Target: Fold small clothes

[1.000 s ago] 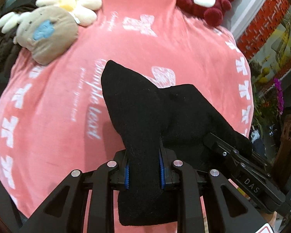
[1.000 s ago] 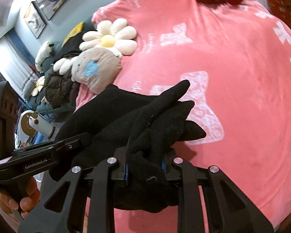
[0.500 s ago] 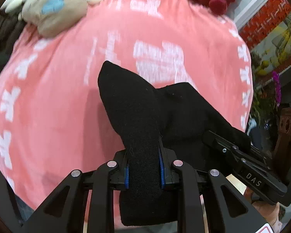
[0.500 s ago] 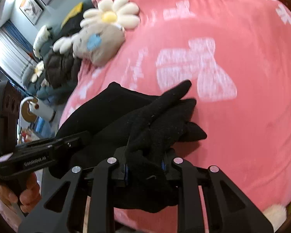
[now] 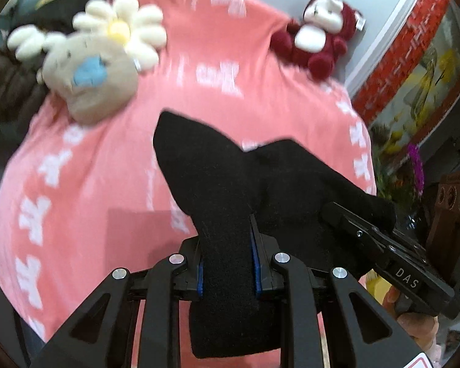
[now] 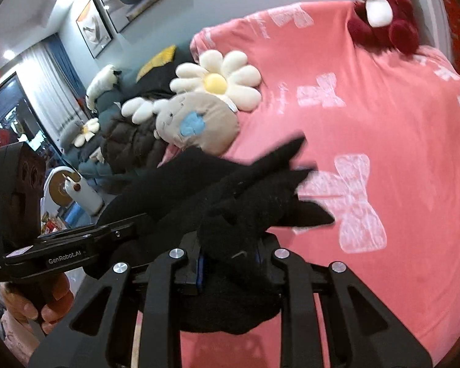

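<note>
**Black glove held up between two tools over a pink bed**

Left wrist view: the left tool (image 5: pixel 228 265) is clenched on the cuff end of a black glove (image 5: pixel 217 190), which fills the lower middle of the frame and stands clear of the bed. The right tool (image 5: pixel 346 217) enters from the lower right and grips the far side of the same glove. Behind it a pink blanket (image 5: pixel 107 165) with white bow prints covers the bed. A beige plush bear (image 5: pixel 90 81) and a cream daisy cushion (image 5: pixel 124 26) lie at the upper left; a dark red plush toy (image 5: pixel 317 38) sits at the upper right. A red brick-pattern wall panel (image 5: pixel 404 58) runs down the right edge.

Right wrist view: the right tool (image 6: pixel 228 265) is clenched on the bunched glove (image 6: pixel 239 205), whose fingers point to the centre right. The left tool (image 6: pixel 128 230), held by a hand (image 6: pixel 50 302), comes in from the lower left and grips the glove's other end. The pink blanket (image 6: pixel 398 141) fills the right half. The bear (image 6: pixel 196 122) and daisy (image 6: pixel 217 79) lie at centre, a dark padded jacket (image 6: pixel 132 147) beside them, and the red plush (image 6: pixel 380 12) at the top right. Framed pictures (image 6: pixel 95 27) hang on the grey wall at the upper left, above pale curtains (image 6: pixel 49 92).
</note>
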A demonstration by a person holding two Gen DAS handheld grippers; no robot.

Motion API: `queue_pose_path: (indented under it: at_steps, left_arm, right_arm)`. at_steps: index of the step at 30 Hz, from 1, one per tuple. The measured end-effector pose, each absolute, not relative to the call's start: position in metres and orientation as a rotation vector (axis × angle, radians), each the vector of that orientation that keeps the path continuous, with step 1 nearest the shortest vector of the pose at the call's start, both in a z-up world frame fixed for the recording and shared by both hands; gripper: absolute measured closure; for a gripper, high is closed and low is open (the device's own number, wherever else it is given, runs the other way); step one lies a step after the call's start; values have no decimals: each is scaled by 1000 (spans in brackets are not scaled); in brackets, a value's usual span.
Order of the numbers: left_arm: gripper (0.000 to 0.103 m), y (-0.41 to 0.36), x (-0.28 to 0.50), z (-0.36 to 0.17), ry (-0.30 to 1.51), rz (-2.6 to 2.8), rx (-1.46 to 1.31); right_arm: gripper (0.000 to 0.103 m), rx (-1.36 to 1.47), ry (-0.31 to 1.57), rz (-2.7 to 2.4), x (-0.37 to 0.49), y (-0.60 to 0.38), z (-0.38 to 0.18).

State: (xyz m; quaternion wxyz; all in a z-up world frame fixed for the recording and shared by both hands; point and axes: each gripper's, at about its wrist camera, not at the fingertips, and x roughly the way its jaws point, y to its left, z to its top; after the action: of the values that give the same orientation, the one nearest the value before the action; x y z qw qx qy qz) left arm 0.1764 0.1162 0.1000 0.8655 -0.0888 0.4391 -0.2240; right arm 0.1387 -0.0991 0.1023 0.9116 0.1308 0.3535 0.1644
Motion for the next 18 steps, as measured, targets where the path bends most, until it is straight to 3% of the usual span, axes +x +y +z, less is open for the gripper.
queue_pose_path:
  at_steps: [3, 5, 8, 10, 13, 18]
  left_arm:
    - [72, 123, 182, 78, 912, -426, -177]
    - [27, 126, 185, 34, 975, -361, -176]
    - [31, 134, 181, -39, 1076, -263, -135]
    - [35, 144, 174, -70, 1124, -165, -79]
    - [35, 158, 169, -69, 1092, -150, -139]
    - [33, 155, 188, -47, 1050, -178, -185]
  right_arm:
    - [76, 270, 797, 334, 148, -94, 67]
    - [66, 229, 899, 281, 151, -93, 12]
    - [67, 190, 1052, 163, 144, -105, -54]
    - [71, 214, 1048, 166, 133, -113, -58]
    - [85, 187, 996, 214, 138, -107, -37]
    - [90, 202, 939, 320, 185, -76, -17]
